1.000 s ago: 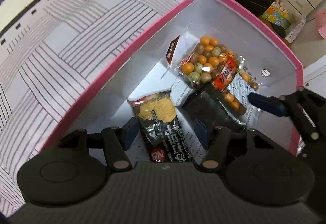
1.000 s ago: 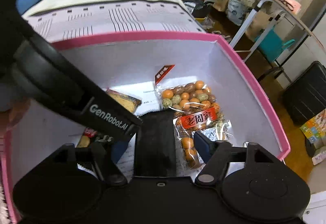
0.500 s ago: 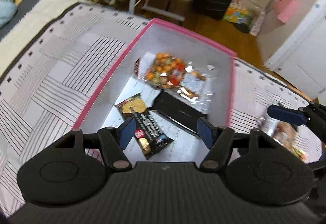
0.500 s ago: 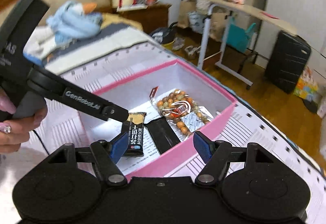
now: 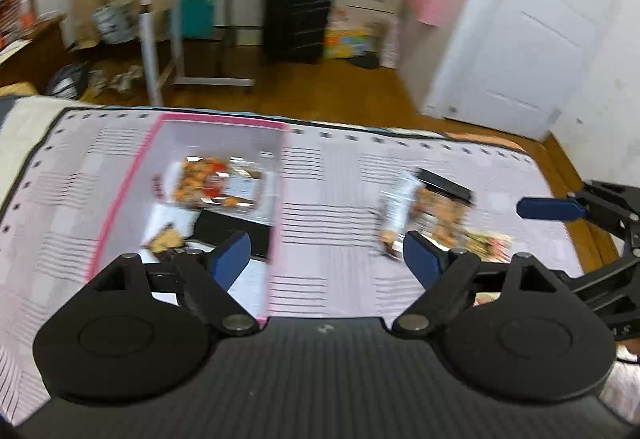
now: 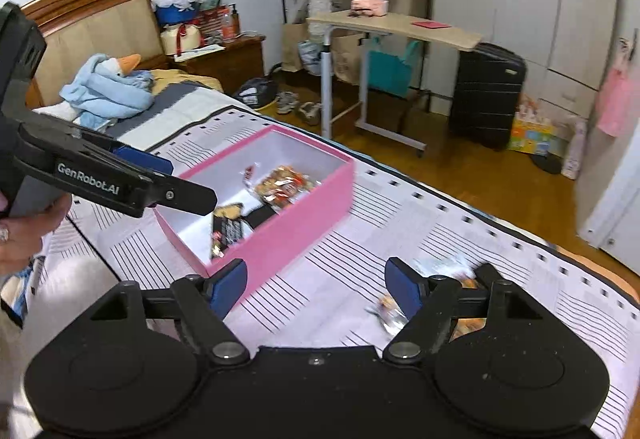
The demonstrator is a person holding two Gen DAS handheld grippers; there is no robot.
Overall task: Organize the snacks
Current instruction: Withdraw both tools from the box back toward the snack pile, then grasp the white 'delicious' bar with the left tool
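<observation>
Both tongs apart and empty, jaws just opened wider. Box (image 6: 288, 223) lies ahead-left of the right tongs (image 6: 316, 285), three snacks inside. Loose packets (image 5: 436, 219) lie ahead-right of the left tongs (image 5: 326, 259). Next: drop low over one packet, straddle its narrow side, close gently.

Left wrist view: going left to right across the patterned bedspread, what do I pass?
Pink box with the nut bag inside → bare bedspread → loose snack packets → right gripper's blue fingertip.
</observation>
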